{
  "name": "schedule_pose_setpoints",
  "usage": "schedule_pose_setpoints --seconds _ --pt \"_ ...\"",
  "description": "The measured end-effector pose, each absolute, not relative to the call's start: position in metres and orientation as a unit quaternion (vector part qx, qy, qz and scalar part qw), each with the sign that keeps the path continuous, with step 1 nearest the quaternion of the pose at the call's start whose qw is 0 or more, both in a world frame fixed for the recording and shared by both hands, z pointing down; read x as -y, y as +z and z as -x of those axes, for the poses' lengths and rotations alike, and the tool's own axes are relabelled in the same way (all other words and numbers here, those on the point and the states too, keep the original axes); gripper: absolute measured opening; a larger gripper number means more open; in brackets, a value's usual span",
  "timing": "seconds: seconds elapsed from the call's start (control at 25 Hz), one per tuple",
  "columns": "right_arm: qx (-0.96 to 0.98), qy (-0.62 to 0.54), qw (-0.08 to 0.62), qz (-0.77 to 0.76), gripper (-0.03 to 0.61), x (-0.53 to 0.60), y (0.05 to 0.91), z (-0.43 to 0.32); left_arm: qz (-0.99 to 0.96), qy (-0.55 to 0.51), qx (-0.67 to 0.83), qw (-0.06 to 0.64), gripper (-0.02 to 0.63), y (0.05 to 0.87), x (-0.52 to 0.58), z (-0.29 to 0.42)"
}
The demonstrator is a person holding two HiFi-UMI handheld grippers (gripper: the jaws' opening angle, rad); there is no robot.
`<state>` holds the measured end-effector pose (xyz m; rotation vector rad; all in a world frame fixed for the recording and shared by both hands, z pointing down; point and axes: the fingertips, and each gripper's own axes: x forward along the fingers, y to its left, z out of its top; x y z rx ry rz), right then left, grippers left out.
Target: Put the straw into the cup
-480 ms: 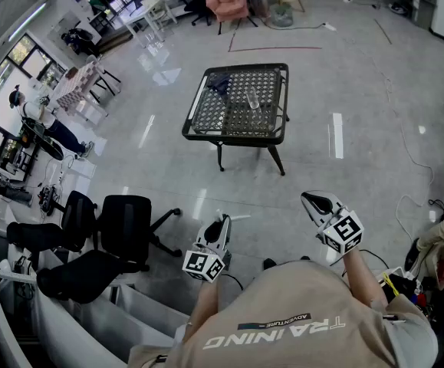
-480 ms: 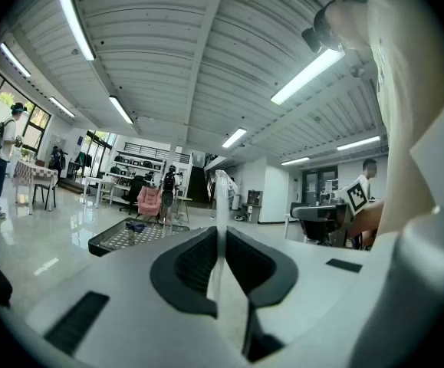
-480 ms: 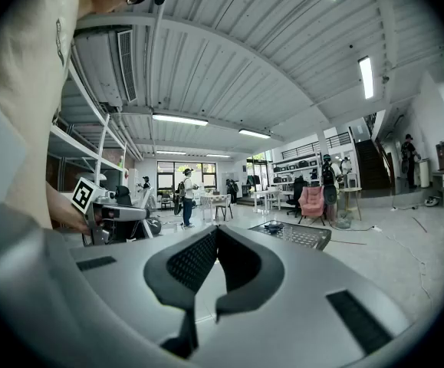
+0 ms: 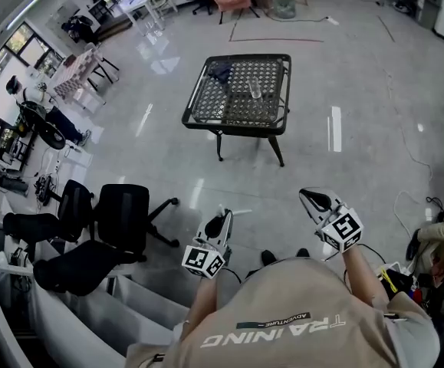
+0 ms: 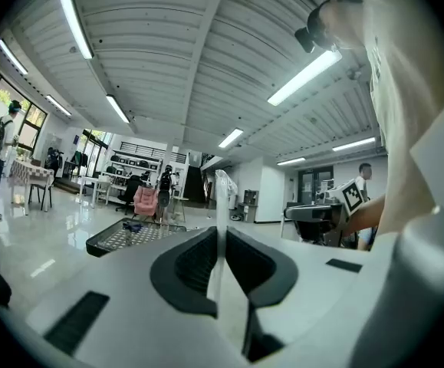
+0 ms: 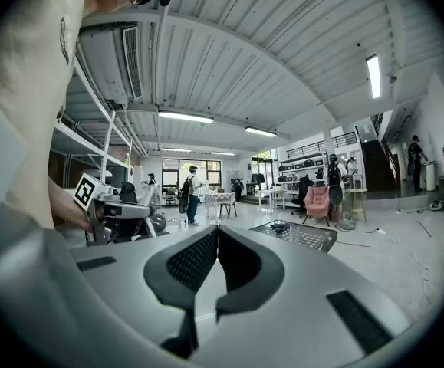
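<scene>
Both level: left tool (image 4: 223, 220) on upright straw (image 5: 220, 205), right tool (image 4: 310, 198) closed.

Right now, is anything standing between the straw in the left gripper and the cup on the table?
Nothing visible. The left gripper holds the straw; bare floor runs from it to the table, where the cup stands. The black chairs sit off to the left.
</scene>
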<state>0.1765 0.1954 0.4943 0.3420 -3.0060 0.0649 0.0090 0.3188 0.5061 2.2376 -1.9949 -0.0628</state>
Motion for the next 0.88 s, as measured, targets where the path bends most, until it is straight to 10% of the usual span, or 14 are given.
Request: schedule_pose_setpoints --seconds 0.88 --pt "0.988 0.026 0.122 -0.091 0.018 -0.212 0.518 -0.106 -0.737 -0.037 0.664 0.118 0.046 0.55 -0.327 0.068"
